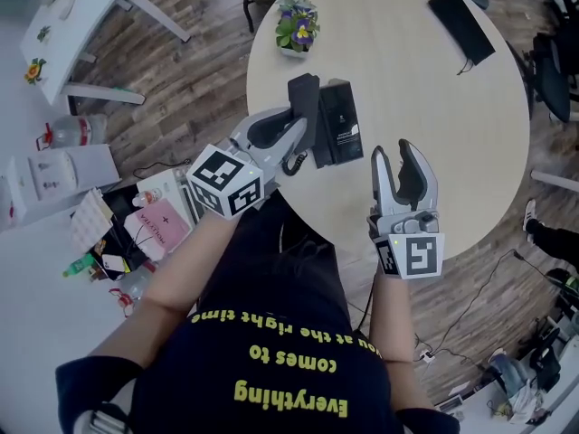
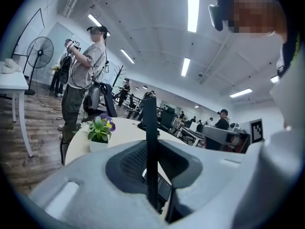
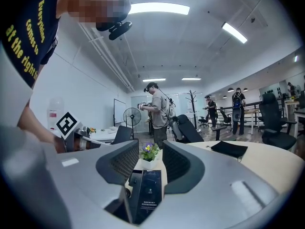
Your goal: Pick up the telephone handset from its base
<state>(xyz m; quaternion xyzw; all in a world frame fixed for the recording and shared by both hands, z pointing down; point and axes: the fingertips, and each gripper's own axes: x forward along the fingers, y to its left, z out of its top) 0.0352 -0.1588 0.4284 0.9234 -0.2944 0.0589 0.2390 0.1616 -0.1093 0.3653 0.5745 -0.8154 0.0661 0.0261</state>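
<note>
On the round pale table [image 1: 452, 152] stands the black telephone base [image 1: 342, 120]. Its black handset [image 1: 303, 107] is at the base's left side, and my left gripper [image 1: 298, 132] is shut on it. A coiled cord [image 1: 294, 163] hangs below. In the left gripper view the handset [image 2: 151, 123] stands edge-on, pinched between the jaws of the left gripper [image 2: 151, 152]. My right gripper [image 1: 398, 165] hovers over the table's near edge, open and holding nothing. In the right gripper view the base [image 3: 148, 194] lies ahead between the spread jaws of the right gripper [image 3: 151, 156], untouched.
A small pot of purple flowers [image 1: 298, 27] stands at the table's far left. A black pouch [image 1: 461, 21] lies at the far right. A white side table [image 1: 77, 16] and floor clutter [image 1: 109, 233] are to the left. A standing person [image 2: 83, 80] is beyond the table.
</note>
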